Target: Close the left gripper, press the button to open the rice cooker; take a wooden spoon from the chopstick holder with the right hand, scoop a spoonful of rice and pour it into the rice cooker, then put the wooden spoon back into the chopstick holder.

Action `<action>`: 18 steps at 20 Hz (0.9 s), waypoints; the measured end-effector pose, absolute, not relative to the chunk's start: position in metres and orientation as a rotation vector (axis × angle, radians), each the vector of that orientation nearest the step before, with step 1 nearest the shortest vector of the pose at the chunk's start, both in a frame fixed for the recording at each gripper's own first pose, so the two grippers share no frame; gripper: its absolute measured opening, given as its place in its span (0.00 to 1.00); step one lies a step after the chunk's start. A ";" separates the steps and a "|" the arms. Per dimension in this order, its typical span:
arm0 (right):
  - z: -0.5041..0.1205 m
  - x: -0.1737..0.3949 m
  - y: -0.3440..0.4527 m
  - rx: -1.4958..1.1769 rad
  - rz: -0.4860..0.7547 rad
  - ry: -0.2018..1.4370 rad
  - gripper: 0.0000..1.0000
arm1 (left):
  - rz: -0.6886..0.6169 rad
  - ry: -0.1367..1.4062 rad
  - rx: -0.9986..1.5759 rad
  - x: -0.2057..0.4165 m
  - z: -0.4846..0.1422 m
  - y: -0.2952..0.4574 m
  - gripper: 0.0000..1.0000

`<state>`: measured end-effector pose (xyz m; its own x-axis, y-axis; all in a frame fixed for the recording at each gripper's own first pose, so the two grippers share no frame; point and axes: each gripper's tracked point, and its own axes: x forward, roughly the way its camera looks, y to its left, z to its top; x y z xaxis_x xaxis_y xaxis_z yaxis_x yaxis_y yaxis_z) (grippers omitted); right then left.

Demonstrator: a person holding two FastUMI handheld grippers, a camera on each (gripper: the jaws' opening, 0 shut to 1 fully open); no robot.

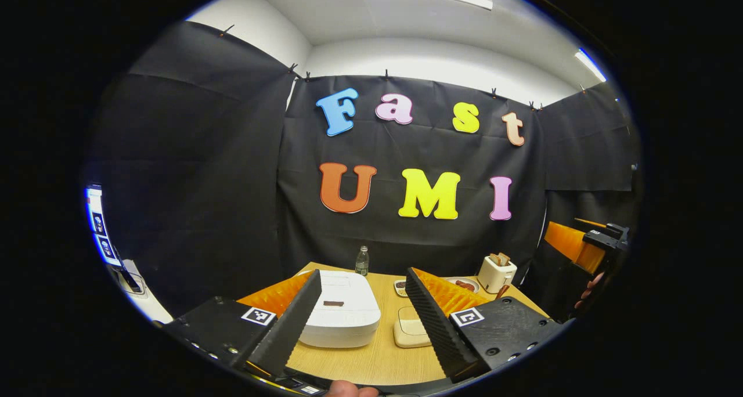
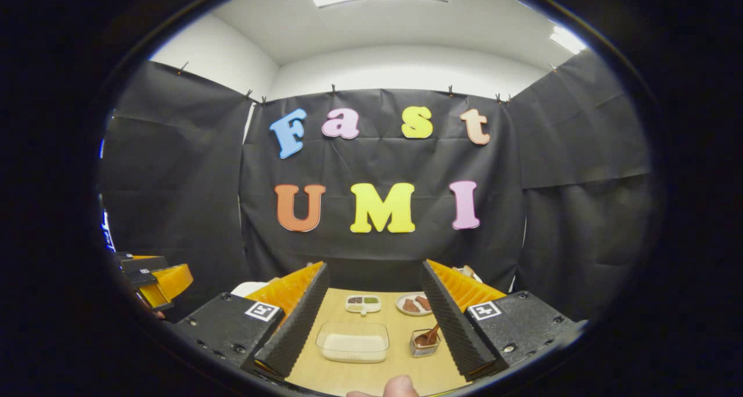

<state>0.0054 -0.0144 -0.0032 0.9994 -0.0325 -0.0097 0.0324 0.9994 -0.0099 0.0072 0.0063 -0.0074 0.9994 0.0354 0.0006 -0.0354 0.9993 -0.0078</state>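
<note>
My left hand-held gripper (image 1: 363,321) hovers wide open before the lidded rice cooker (image 1: 342,316) on the counter (image 1: 377,359). My right hand-held gripper (image 2: 377,321), equally wide, faces the wooden spoon (image 2: 430,334) in the chopstick holder (image 2: 424,345), right of the rice container (image 2: 353,342); the spoon is probably light and stiff, best pinched mid-handle.

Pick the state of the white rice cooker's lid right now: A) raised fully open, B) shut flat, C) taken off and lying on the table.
B: in the left gripper view the white rice cooker sits on the light wooden table with its lid flat and closed.
</note>
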 end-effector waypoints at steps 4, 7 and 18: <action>-0.005 0.008 -0.020 -0.013 -0.042 0.010 1.00 | 0.036 -0.001 -0.011 0.011 -0.007 0.006 0.94; -0.005 0.011 -0.023 -0.009 -0.049 0.012 1.00 | 0.040 0.008 -0.011 0.015 -0.009 0.006 0.94; -0.010 0.045 -0.031 -0.014 -0.038 0.023 1.00 | 0.085 0.045 -0.008 0.039 -0.017 0.018 0.94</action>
